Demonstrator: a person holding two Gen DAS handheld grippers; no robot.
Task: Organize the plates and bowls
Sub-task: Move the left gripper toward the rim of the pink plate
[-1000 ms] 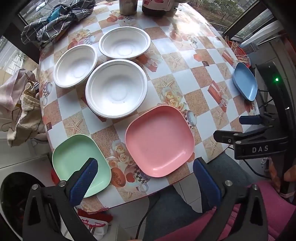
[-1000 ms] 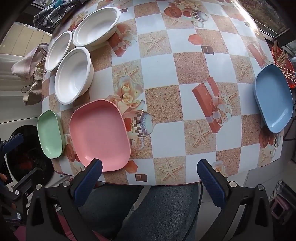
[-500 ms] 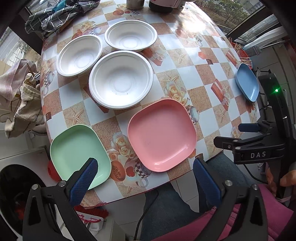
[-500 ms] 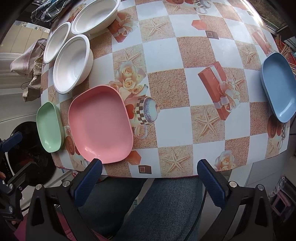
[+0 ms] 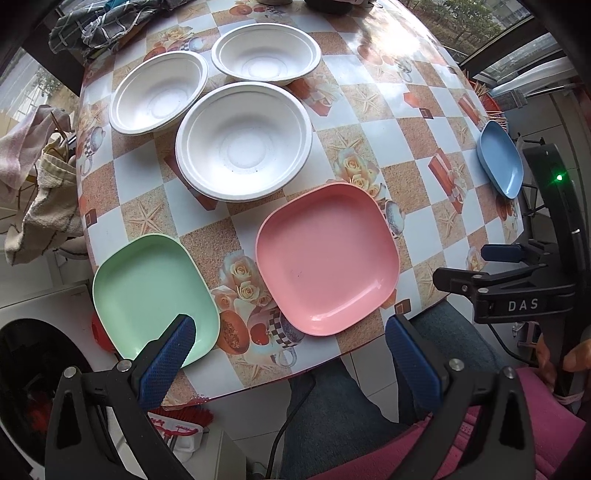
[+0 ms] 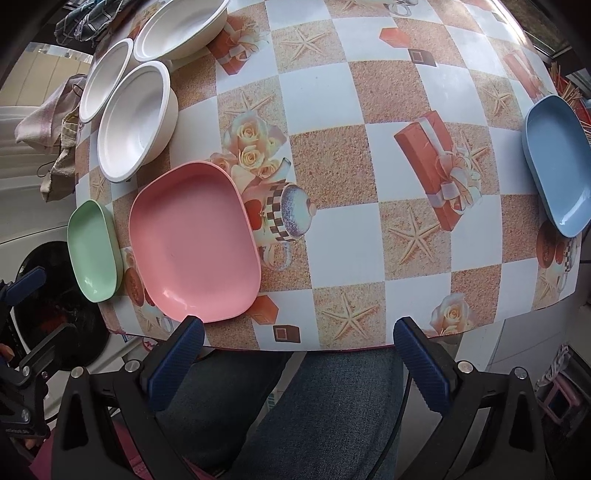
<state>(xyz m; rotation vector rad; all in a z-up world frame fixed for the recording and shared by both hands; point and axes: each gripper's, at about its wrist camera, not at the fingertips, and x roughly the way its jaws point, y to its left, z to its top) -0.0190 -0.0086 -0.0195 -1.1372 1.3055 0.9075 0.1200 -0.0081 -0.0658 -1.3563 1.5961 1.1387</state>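
A pink plate [image 5: 327, 258] [image 6: 194, 240] lies near the table's front edge. A green plate [image 5: 151, 291] [image 6: 94, 251] lies to its left. A blue plate [image 5: 500, 164] [image 6: 557, 162] lies far right at the edge. Three white bowls lie at the back left: a near one [image 5: 243, 140] [image 6: 135, 118], a left one [image 5: 159, 92] [image 6: 105, 79] and a far one [image 5: 266, 53] [image 6: 181, 27]. My left gripper [image 5: 291, 339] is open and empty, just off the table edge between the green and pink plates. My right gripper [image 6: 295, 347] is open and empty, at the front edge right of the pink plate.
The round table [image 5: 388, 110] [image 6: 332, 158] has a checked patterned cloth. A plaid cloth [image 5: 99, 26] lies at the back left. Towels [image 5: 33, 192] hang beside the table's left side. A red holder of sticks [image 6: 570, 96] stands behind the blue plate. A person's legs [image 6: 314, 406] are under the front edge.
Both grippers have moved forward toward the table, so the plates and bowls look closer and lower in view. Both stay open and empty. Nothing on the table has moved.
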